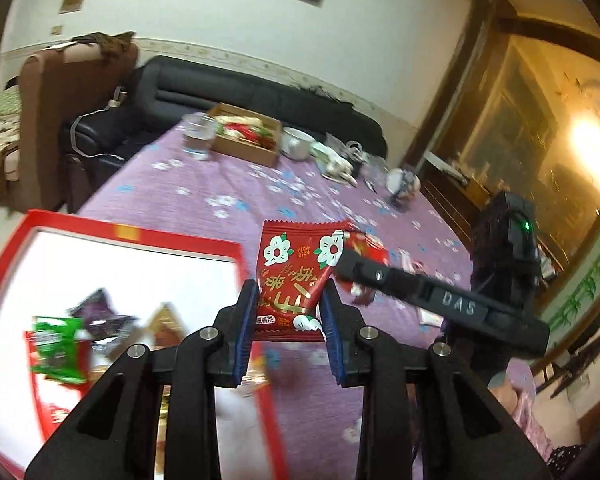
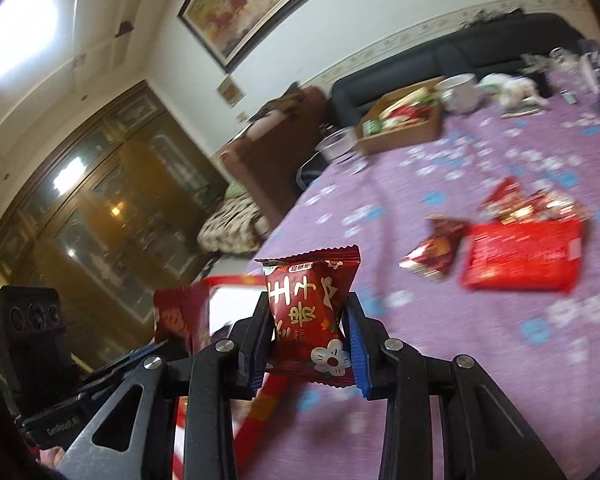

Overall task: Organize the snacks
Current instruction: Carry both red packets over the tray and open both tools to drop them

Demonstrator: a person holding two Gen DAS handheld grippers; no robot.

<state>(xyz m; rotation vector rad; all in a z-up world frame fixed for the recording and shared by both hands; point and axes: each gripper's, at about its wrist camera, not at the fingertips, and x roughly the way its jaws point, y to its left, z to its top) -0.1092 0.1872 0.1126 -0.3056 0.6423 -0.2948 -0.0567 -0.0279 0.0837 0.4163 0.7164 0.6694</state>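
**Both grippers carry a red snack packet above the table**

The left gripper (image 1: 288, 320) pinches a red packet (image 1: 296, 276) between its blue pads (image 1: 246, 336); the packet stands up out of the jaws, its white flower print toward the camera. It hangs in the air just right of the red-rimmed box (image 1: 132, 240), whose white floor holds a green packet (image 1: 58, 344), a dark purple one (image 1: 100, 312) and a gold-brown one (image 1: 166, 320), all blurred. The right gripper's finger (image 1: 420, 292) crosses the left view from the right, its tip near the held packet and clamped on a red wrapper of its own.

In the right view, the right gripper (image 2: 310, 340) pinches a second packet (image 2: 312, 312), also red with a flower, held upright between the jaws over the purple tablecloth (image 2: 460, 360). The left gripper's packet (image 2: 182, 316) shows at lower left, by the box rim (image 2: 236, 280).

On the cloth to the right lie a large flat red pack (image 2: 524, 256), a small torn-looking wrapper (image 2: 440, 252) beside it, and a heap of red sweets (image 2: 532, 204) just behind. Farther back stand a cardboard tray (image 2: 404, 128) of mixed snacks, a glass (image 2: 336, 144) and a white cup (image 2: 458, 92); behind the table is a dark sofa (image 2: 460, 52).
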